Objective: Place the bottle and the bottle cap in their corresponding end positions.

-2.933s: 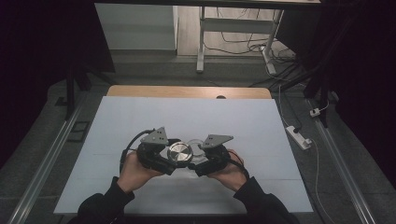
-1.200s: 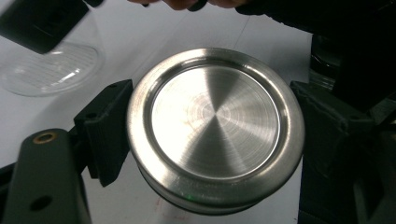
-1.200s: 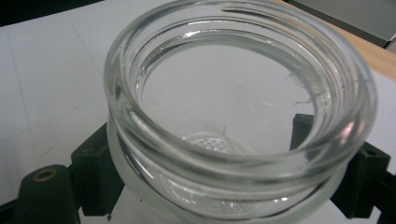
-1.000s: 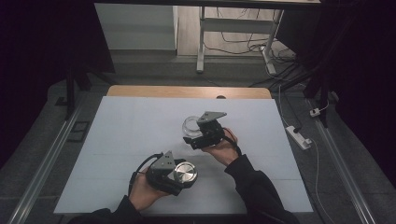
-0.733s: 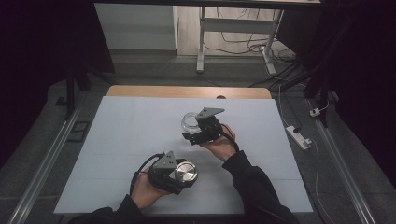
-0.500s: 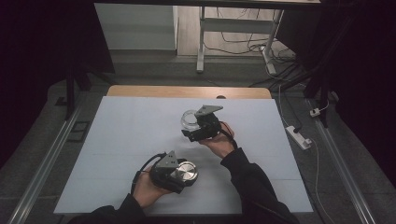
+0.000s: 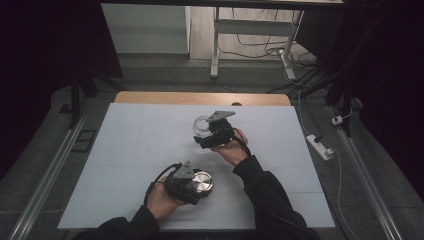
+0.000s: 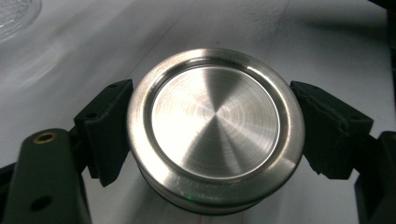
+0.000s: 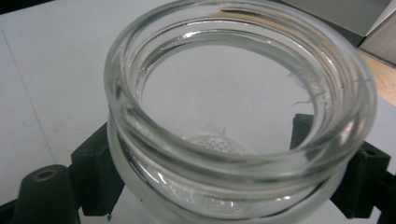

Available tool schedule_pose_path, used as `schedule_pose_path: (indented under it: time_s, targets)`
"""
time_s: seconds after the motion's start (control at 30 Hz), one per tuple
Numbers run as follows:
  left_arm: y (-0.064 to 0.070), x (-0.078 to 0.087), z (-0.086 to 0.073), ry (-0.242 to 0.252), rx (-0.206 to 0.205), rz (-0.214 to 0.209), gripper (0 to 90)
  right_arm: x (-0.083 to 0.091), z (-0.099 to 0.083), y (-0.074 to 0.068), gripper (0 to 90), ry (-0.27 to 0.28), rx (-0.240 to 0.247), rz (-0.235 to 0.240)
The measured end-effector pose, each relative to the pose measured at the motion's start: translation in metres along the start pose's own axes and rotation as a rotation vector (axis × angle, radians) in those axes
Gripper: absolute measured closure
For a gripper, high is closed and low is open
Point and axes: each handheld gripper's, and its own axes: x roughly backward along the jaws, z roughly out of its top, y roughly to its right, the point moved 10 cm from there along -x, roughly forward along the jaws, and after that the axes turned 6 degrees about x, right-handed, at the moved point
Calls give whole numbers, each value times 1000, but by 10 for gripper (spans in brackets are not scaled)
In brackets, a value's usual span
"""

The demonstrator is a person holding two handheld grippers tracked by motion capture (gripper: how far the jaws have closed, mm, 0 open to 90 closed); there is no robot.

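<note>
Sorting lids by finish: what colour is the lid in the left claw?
Silver, brushed metal lid; it shows best in the left gripper view.

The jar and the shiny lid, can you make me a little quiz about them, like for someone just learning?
1. True or false: the metal lid sits on the glass jar.
2. Which gripper clamps the jar: A the left gripper, B the right gripper?
3. Fill in: seen from the high view, the jar is ____ from the person than the lid.

Key: 1 false, the lid is off and held apart from the jar. 2 B. 3 farther.
</note>
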Motion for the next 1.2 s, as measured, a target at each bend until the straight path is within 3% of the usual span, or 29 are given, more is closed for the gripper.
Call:
schedule_pose_path:
  time_s: [0.37, 0.97, 1.2]
  targets:
    - [-5, -15, -9, -64, 11, 24, 195, -12, -13, 1, 147, -28, 1, -7]
    - [-7, -21, -12, -117, 22, 28, 193, -20, -25, -1, 145, -56, 10, 2]
    - [-7, -22, -14, -144, 5, 37, 187, -19, -28, 0, 139, -57, 1, 13]
